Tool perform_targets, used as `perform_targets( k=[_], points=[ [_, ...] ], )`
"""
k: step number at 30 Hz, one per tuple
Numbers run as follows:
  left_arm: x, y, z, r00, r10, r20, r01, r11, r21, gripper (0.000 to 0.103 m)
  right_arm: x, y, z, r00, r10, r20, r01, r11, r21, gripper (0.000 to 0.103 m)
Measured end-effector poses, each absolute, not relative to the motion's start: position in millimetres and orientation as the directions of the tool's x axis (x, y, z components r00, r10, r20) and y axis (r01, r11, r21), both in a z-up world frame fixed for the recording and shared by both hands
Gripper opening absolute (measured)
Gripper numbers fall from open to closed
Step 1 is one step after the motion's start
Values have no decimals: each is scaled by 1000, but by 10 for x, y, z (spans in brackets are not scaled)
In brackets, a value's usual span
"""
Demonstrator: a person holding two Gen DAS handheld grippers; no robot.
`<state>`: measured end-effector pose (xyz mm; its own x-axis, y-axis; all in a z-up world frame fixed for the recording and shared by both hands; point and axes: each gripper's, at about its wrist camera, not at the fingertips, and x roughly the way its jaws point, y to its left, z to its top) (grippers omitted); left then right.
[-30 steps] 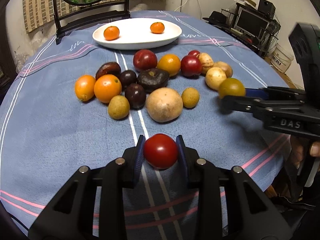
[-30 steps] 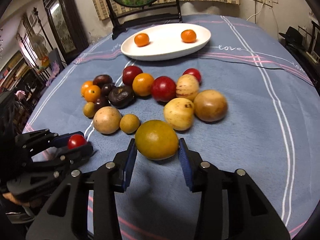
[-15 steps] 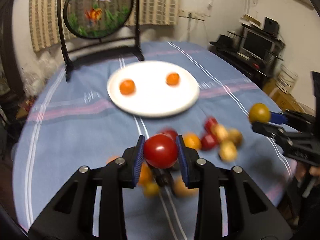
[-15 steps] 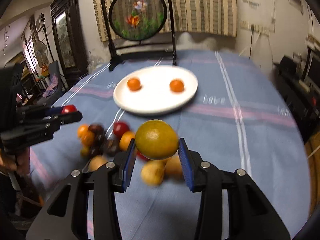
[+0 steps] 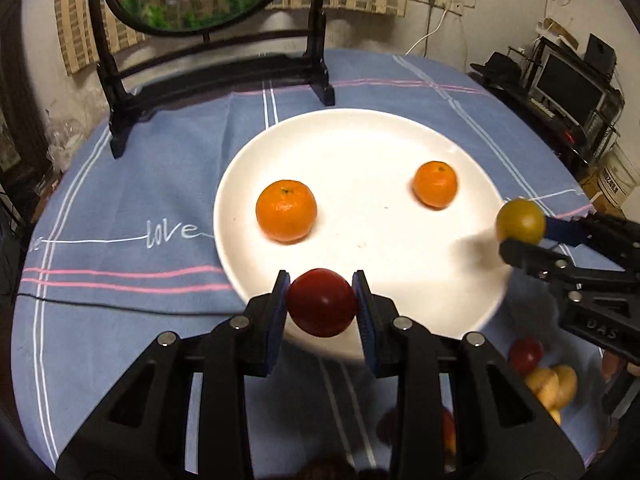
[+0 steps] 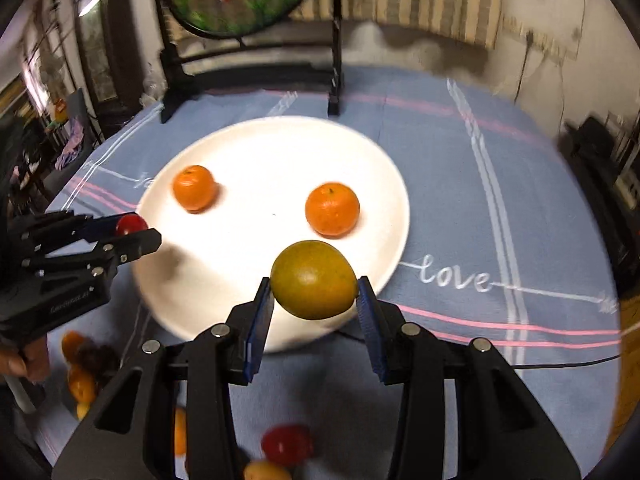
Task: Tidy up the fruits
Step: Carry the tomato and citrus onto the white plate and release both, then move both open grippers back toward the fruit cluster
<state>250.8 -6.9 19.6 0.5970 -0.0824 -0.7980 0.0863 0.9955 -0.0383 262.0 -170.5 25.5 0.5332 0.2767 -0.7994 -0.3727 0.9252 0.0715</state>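
Two claws are each holding one fruit over the near edge of the round white plate [image 5: 248, 168]. Near the bottom middle of the left wrist view, the left claw [image 5: 321, 304] is squeezing a small round shiny red fruit [image 5: 322, 302] between its blue pads. Near the bottom middle of the right wrist view, the right claw [image 6: 316, 292] is gripping a bigger round yellow-green fruit [image 6: 314, 279]. Two small orange mandarins, one [image 5: 286, 216] and another [image 5: 435, 184], are already sitting on the plate, well apart from each other.

Some things could be going wrong soon. Both held fruits are round and smooth, so if a claw is letting go too high or too close to the rim, its fruit may be rolling off the plate onto the blue striped cloth [image 5: 120, 312] on the tabletop. A dropped fruit could also be bumping a mandarin and pushing it away. Both claws are coming in side by side, so they might be knocking into each other. More loose fruits [image 6: 286, 444] are lying at the bottom of the frame, under the claws, and a low claw could be hitting them.

White stitched writing on the cloth is saying "love" [image 5: 172, 233], left of the plate in the left wrist view. The right claw's side, at the right edge of that view, is showing the letters "DAS" [image 5: 602, 330].
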Motion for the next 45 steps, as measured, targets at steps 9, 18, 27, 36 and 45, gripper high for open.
perform_targets(
  k=[9, 18, 27, 36, 45],
  points=[
    [2816, -2, -40, 546, -83, -834, 67, 996, -55, 32, 2906, -1582, 44, 501, 220, -837, -371, 928, 21, 42],
    [2613, 29, 223, 615, -68, -786, 56, 998, -43, 69, 2637, -1724, 232, 555, 214, -804, -357, 934, 2, 46],
    [1863, 134, 472, 662, -53, -747, 17, 998, -57, 85, 1807, -2190, 444, 642, 272, -717, -303, 949, 89, 69],
    [1005, 283, 397, 674, -74, -735, -22, 992, -120, 89, 1027, -2406, 327, 653, 293, -698, -314, 944, 102, 70],
    [476, 352, 150, 647, -59, -760, -60, 990, -127, 89, 559, -2398, 78, 631, 246, -735, -309, 950, 52, 71]
  ],
)
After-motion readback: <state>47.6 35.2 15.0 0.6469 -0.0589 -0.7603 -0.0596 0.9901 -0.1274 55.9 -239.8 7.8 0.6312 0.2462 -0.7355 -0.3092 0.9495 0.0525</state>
